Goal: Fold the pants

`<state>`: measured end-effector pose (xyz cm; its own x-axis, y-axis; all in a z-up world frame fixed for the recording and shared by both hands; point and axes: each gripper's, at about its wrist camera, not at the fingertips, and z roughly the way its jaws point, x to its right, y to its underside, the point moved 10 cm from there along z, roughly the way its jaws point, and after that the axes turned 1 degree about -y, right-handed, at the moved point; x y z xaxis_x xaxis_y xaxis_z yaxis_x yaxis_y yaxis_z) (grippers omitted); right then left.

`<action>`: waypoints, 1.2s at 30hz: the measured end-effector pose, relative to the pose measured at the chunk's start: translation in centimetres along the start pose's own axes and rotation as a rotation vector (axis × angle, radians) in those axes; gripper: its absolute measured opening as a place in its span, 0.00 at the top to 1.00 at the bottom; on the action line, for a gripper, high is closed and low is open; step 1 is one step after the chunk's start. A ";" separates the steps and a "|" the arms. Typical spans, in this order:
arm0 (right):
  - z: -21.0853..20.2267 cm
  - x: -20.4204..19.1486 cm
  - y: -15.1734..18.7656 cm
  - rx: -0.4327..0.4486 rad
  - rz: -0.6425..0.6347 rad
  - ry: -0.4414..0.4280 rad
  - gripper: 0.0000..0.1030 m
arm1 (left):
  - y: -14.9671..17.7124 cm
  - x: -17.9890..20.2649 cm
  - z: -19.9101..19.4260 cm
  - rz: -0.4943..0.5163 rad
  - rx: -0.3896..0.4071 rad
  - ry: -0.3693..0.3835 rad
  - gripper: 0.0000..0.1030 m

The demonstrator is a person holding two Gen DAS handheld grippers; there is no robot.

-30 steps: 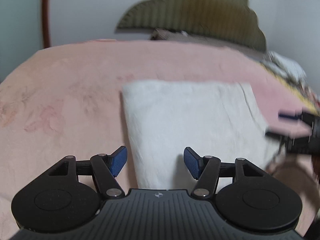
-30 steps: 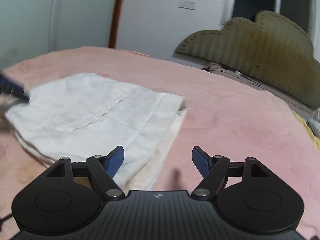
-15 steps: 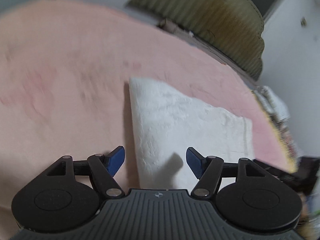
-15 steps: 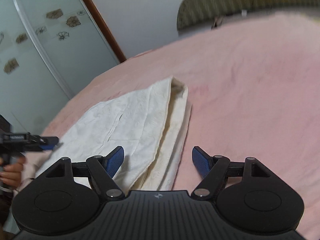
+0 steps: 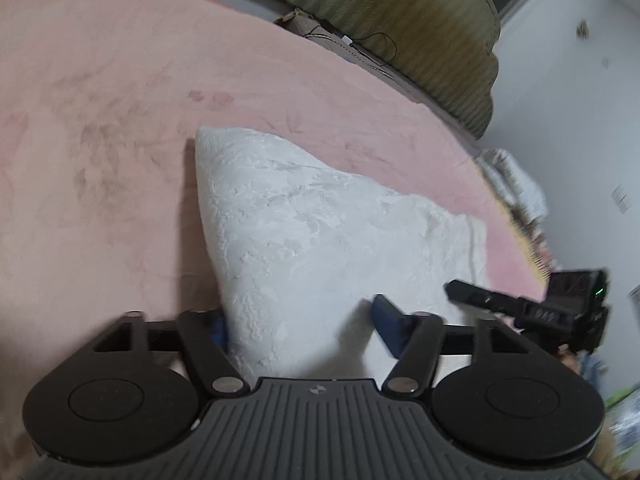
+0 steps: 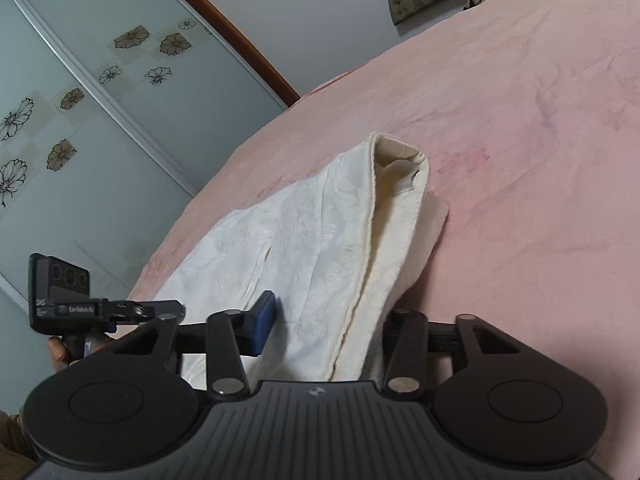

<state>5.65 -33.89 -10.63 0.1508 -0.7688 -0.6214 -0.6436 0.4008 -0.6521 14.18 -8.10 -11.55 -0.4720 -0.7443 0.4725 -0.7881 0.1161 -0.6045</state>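
Observation:
The white folded pants (image 5: 320,232) lie on the pink bedspread (image 5: 100,160). My left gripper (image 5: 304,328) straddles their near left corner. Its left finger is hidden behind the cloth edge, and its right pad (image 5: 390,330) rests on the fabric. The jaws are closing with a gap still showing. My right gripper (image 6: 328,326) straddles the stacked cream edges of the pants (image 6: 312,240) at the near right corner. Its left pad (image 6: 262,326) lies on the cloth and the right finger is hidden behind the fold. These jaws are closing too.
An olive headboard (image 5: 400,20) stands at the far end, with a cable and a cushion below it. A heap of clothes (image 5: 516,184) lies at the bed's right edge. Sliding doors with a flower pattern (image 6: 80,120) stand to the left. A hand (image 6: 60,354) holds the left gripper.
Both grippers dropped toward the near edge of the pants and rolled. Their jaws narrowed, the right more, and cloth now lies between the fingers of each.

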 end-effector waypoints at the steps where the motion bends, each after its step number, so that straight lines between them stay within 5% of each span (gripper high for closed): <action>1: -0.1 -0.2 0.1 0.006 -0.001 0.003 0.63 | 0.1 0.1 0.0 0.029 0.007 -0.025 0.49; 6: -0.9 -1.6 0.4 0.051 -0.022 0.012 0.73 | 0.2 1.1 -0.7 0.131 0.050 -0.091 0.71; 12: -1.4 -3.9 0.1 0.078 -0.102 0.074 0.76 | 0.6 3.0 -2.0 0.273 0.135 -0.220 0.82; 27: -0.9 -8.8 -2.3 0.125 -0.197 0.053 0.78 | -1.0 4.8 -6.3 0.384 0.281 -0.364 0.86; 36: 5.3 -10.8 -8.9 0.119 -0.314 0.062 0.78 | -6.7 2.8 -6.6 0.412 0.339 -0.471 0.84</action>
<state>13.69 -26.52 -0.40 0.2793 -0.8915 -0.3568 -0.4801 0.1922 -0.8559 15.49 -6.63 -1.94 -0.4244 -0.8977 -0.1187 -0.3798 0.2954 -0.8766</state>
